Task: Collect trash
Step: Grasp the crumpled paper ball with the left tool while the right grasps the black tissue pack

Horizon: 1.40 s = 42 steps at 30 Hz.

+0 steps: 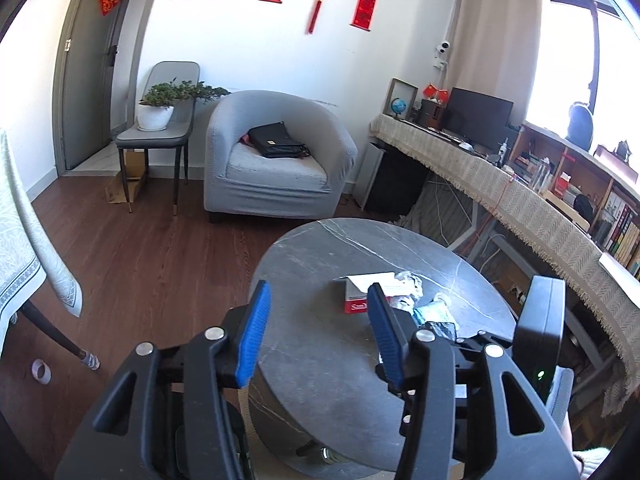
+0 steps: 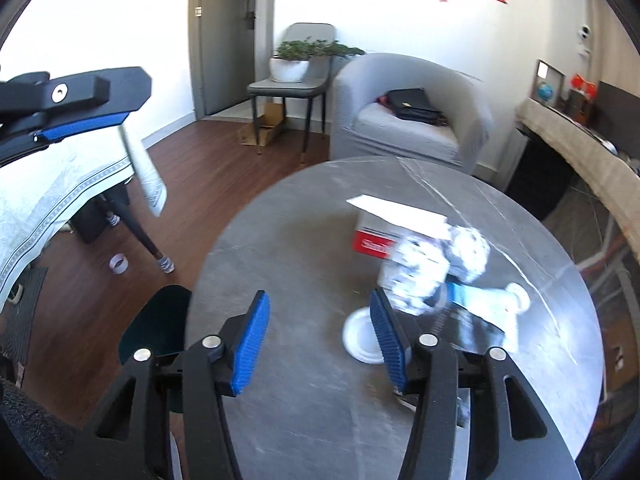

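Both tools (image 1: pixel 318 332) (image 2: pixel 318 340) gape empty above trash (image 2: pixel 432 268) on round table (image 2: pixel 288 240).

Bright daylight from blown-out window (image 1: pixel 616 80); glare on white wall (image 1: pixel 256 48). Left wrist view sharp; right wrist view motion-blurred. Heavy fisheye bending, dark corner vignette.

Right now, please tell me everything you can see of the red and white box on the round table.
The red and white box looks like cardboard: white walls, a red band with white lettering, partly hidden. Its white lid flap stands open. It rests on the grey marble-look table, and crumpled wrappers lie against its near side. Neither gripper touches it.
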{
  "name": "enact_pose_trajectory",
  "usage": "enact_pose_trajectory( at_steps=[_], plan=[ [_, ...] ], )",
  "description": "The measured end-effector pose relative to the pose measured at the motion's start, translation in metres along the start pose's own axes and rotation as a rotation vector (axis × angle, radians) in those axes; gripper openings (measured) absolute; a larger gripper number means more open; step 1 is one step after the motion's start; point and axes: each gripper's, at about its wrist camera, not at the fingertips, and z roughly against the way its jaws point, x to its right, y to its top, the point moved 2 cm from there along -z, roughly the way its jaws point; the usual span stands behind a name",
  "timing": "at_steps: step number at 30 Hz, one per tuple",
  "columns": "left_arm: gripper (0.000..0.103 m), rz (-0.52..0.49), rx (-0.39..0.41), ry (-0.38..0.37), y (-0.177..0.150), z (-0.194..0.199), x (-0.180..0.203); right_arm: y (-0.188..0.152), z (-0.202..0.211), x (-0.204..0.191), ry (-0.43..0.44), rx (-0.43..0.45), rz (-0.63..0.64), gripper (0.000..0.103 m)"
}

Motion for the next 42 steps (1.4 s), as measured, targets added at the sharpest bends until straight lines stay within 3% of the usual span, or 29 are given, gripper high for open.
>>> enact_pose_trajectory(
  at_steps=[4,12,24,38,42],
  plan=[
    [0.061,-0.029,-0.035,0.001,-0.005,-0.018,0.015,-0.011,0.005,0.023,-0.048,-0.002,-0.06,0.07],
    [0.063,-0.071,-0.132,-0.041,-0.02,-0.058,0.042,-0.025,0.011,0.054,-0.111,0.001,-0.174,0.076],
    [0.064,-0.102,-0.228,-0.076,-0.036,-0.101,0.063,-0.044,-0.008,0.071,-0.08,-0.056,-0.276,0.076],
    [0.065,-0.108,-0.25,-0.07,-0.04,-0.119,0.072,-0.047,-0.023,0.083,-0.06,-0.082,-0.316,0.076],
    [0.065,-0.114,-0.257,-0.067,-0.041,-0.127,0.076,-0.045,-0.024,0.086,-0.063,-0.099,-0.275,0.06]
  ],
)
